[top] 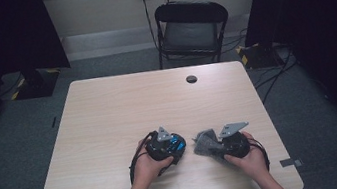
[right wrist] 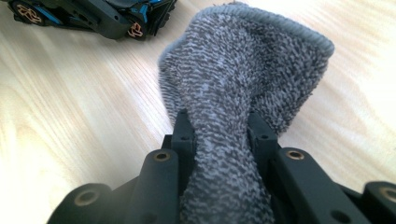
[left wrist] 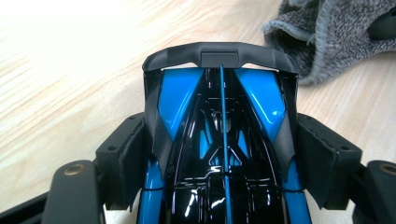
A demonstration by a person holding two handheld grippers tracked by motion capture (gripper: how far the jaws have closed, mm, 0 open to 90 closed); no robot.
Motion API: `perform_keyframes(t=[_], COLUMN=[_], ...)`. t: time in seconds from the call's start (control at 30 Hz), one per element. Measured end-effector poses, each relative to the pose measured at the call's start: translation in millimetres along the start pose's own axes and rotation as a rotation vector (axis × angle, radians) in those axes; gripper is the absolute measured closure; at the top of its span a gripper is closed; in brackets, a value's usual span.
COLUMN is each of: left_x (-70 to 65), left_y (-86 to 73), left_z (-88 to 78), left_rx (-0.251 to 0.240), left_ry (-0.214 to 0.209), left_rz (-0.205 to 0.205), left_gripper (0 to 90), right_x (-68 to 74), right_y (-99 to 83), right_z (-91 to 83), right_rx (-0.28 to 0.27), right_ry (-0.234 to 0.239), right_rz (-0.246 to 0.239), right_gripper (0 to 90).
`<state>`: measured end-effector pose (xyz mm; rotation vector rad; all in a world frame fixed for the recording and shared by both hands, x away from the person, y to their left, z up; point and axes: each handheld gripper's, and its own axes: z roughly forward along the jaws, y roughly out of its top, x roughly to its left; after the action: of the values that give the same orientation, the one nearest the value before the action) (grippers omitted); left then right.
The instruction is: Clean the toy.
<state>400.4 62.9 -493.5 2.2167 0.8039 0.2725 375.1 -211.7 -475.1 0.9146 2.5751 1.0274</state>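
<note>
Left gripper (left wrist: 219,154) clamps unlabelled toy car (left wrist: 219,121); right gripper (right wrist: 219,135) pinches cloth (right wrist: 243,70).

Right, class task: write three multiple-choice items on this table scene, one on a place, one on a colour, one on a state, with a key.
1. Where is the grey cloth relative to the toy car in the high view?
A. left of it
B. right of it
C. under it

2. Which colours does the toy car show?
A. red and white
B. blue and black
C. green and yellow

3. How does the right gripper stand?
A. jaws shut on the cloth
B. jaws wide open over bare table
C. jaws shut on the car

Key: 1 B, the cloth sits by the right hand; 2 B, the left gripper view shows blue panels on black; 3 A, the cloth is pinched between the jaws.
</note>
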Motion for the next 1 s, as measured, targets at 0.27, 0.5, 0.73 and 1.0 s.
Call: perform_keyframes(t=[0.27,0.5,0.73,1.0], left_x=[-1.6,-2.6,-5.7,-4.7], left_y=[4.7,5.9,8.3,10.4], left_z=[5.1,6.7,8.7,2.9], left_rx=[0.010,0.006,0.013,-0.012], left_ry=[0.001,-0.003,-0.010,-0.034], left_rz=[0.032,0.035,0.047,-0.002], left_gripper=[25.5,25.5,25.3,22.0], right_x=[-0.9,-4.1,-5.9,-6.3], right_y=[-3.5,-5.1,-6.9,-8.2], right_z=[1.9,0.1,-0.1,0.3], right_rx=[-0.007,-0.015,-0.024,-0.031], right_ry=[-0.002,-0.015,-0.008,-0.002], right_rz=[0.000,0.009,0.022,0.032], right_gripper=[70.3,70.3,70.1,69.4])
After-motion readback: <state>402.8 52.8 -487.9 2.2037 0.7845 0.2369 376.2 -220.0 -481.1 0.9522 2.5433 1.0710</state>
